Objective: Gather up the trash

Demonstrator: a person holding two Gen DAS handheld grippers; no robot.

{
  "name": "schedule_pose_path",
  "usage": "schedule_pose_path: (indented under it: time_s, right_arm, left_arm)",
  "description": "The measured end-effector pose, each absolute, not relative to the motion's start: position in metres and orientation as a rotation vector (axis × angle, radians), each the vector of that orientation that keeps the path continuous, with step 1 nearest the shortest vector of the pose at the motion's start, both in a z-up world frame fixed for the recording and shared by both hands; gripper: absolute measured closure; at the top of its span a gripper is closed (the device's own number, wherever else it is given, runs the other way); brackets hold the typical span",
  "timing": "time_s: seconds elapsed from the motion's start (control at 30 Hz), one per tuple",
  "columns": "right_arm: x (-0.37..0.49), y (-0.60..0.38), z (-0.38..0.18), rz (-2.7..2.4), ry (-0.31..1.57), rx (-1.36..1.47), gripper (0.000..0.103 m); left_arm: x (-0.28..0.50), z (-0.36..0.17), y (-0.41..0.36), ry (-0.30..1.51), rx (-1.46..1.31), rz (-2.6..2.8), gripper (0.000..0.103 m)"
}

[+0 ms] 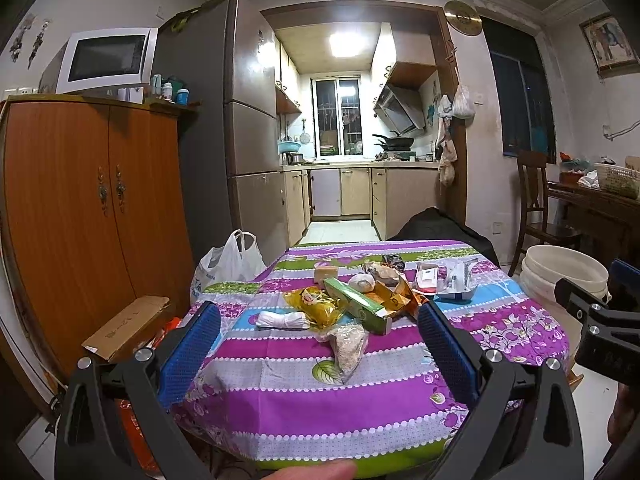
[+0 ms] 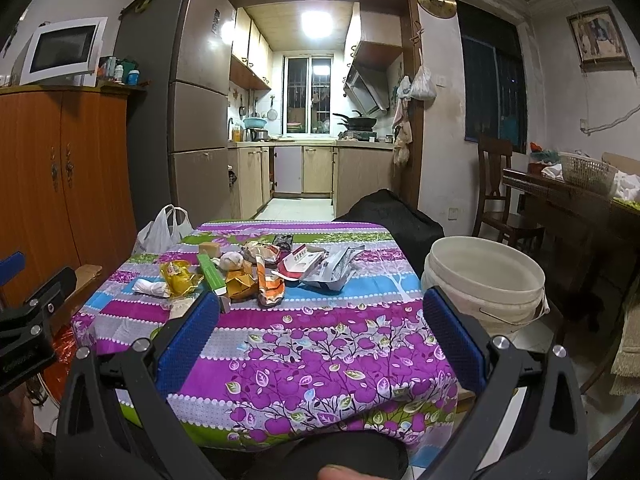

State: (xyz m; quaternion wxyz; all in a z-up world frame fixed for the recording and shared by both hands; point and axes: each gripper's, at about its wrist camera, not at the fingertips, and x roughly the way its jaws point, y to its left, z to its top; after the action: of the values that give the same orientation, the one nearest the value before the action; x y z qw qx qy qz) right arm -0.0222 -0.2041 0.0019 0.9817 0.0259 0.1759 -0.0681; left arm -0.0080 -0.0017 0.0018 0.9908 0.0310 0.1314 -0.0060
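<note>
Both grippers hover over the near edge of the table [image 2: 304, 360], jaws spread wide and holding nothing. The left gripper [image 1: 318, 344] faces the trash heap directly; the right gripper [image 2: 320, 336] sits to its right, with only patterned cloth between its pads and the white bucket [image 2: 484, 280] just beyond its right finger, off the table's right side.

The trash lies ahead of both grippers, clustered mid-table: a clear bag of grains [image 1: 349, 346] nearest the left gripper, then a white wad [image 1: 282, 319], a yellow wrapper [image 1: 320, 305], a green carton [image 1: 356, 305], a round pale lump [image 1: 361, 282] and, farther right, a silver pouch [image 2: 332, 270] beside a red-and-white packet [image 2: 301, 261].

Risks, as judged from this layout:
- The pieces overlap — closing on one may drag a neighbour off the heap or off the table edge.
- The bag of grains looks soft and loosely closed; a pinch low on its body could spill the contents.
- Thin foil wrappers may slip from the pads or tear.
- The loose cloth may bunch if a finger scrapes it, shifting the whole heap.
- The bucket stands below table level; a release made too early would probably drop the item on the floor.

Hidden or unclear: the bucket's interior bottom, the items at the back of the heap, and the print on every package. Whether the white plastic bag [image 1: 232, 258] left of the table or the bucket is the intended receptacle cannot be told. Only a fingertip [image 1: 316, 472] of the person shows at the lower frame edge.
</note>
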Motion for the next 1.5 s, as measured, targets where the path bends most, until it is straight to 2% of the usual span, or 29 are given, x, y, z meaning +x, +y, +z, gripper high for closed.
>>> schedule_pose_path:
  time_s: [0.33, 0.63, 1.1, 1.27, 1.5]
  right_arm:
    - [-0.026, -0.231, 0.004, -0.082, 0.347, 0.224, 0.005]
    - [-0.009, -0.221, -0.011, -0.072, 0.388, 0.157, 0.005]
    - [0.024, -0.236, -0.027, -0.066, 0.433, 0.216, 0.005]
    - [0.035, -0.242, -0.031, -0.067, 0.466, 0.222, 0.005]
    - [0.060, -0.239, -0.045, -0.025, 0.530, 0.233, 0.005]
  left_arm:
    - [-0.010, 0.000, -0.001, 0.271, 0.056, -0.031, 0.005]
    - [-0.013, -0.004, -0.006, 0.262, 0.070, -0.104, 0.005]
    - [0.042, -0.020, -0.003, 0.374, 0.057, -0.077, 0.005]
    - [0.076, -0.019, 0.024, 0.375, 0.117, -0.048, 0.005]
    - [0.127, -0.023, 0.099, 0.420, 0.087, -0.073, 0.005]
